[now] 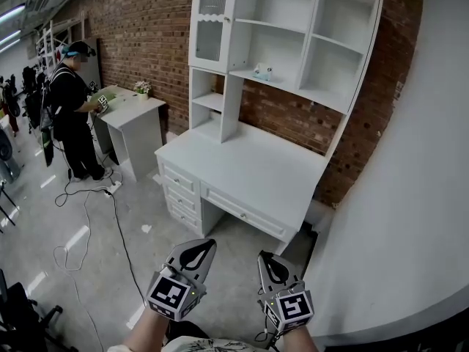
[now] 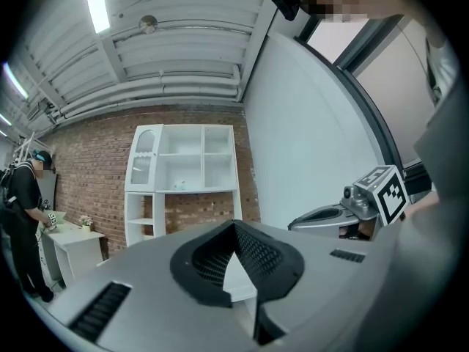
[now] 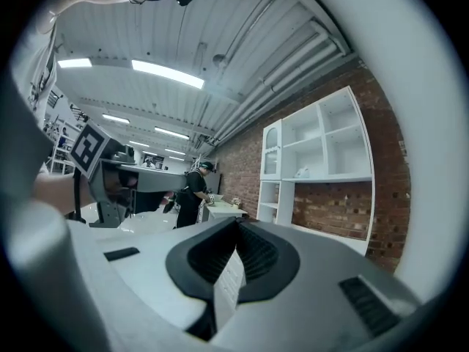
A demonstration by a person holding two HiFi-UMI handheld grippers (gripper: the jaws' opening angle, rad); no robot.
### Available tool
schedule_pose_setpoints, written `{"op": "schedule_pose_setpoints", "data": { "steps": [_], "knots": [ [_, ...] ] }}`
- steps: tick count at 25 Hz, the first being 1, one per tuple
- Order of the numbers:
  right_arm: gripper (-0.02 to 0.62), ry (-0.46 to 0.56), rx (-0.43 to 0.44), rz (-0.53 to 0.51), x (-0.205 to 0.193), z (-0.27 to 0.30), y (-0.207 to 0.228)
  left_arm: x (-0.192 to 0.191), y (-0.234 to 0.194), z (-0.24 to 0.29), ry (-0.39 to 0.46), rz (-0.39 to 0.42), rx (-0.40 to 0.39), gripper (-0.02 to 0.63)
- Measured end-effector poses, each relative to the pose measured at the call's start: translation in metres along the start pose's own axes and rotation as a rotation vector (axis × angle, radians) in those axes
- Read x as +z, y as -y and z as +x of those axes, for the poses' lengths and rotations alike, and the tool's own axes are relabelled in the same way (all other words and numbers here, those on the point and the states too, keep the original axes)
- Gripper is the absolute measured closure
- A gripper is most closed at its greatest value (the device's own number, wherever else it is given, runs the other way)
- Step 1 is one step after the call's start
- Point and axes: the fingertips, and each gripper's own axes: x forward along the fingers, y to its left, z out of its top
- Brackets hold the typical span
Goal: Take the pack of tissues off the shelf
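The pack of tissues (image 1: 261,71) is a small pale packet on the middle shelf of the white hutch (image 1: 293,86), far ahead of both grippers. It also shows tiny in the left gripper view (image 2: 179,185) and in the right gripper view (image 3: 302,171). My left gripper (image 1: 207,243) and right gripper (image 1: 262,256) are held low in front of me, side by side over the floor, well short of the desk (image 1: 249,163). Both point level toward the hutch. The left gripper's (image 2: 234,227) jaws meet at the tips with nothing between them, and so do the right gripper's (image 3: 236,224).
The hutch stands on a white desk with drawers (image 1: 190,189) against a brick wall (image 1: 146,42). A white wall (image 1: 410,196) runs close on the right. At the left a person (image 1: 69,108) works at a small white table (image 1: 135,116). Cables (image 1: 95,218) trail over the floor.
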Motion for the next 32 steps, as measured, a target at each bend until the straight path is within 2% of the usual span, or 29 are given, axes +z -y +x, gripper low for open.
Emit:
{"op": "schedule_pose_setpoints", "data": {
  "steps": [7,12,19,27,30,32],
  "knots": [
    [0.595,0.023,-0.05,0.02,0.002,0.022,0.032,-0.008,-0.016,0.02,-0.01,0.01,-0.014,0.592],
    [0.595,0.002,-0.111,0.05,-0.003,0.062,0.056,-0.02,-0.051,0.052,-0.01,-0.011,-0.042,0.592],
    [0.594,-0.006,-0.164,0.085,0.009,0.162,0.082,-0.016,-0.139,0.117,0.015,-0.015,-0.121,0.592],
    [0.594,0.005,-0.234,0.031,0.036,0.303,0.099,-0.007,-0.27,0.187,0.035,0.006,-0.208,0.592],
    [0.594,-0.006,-0.255,0.024,0.043,0.346,0.104,-0.007,-0.311,0.206,0.004,-0.011,-0.225,0.592],
    [0.594,-0.005,-0.263,0.022,0.048,0.369,0.108,-0.008,-0.333,0.219,0.013,-0.012,-0.239,0.592]
  ]
}}
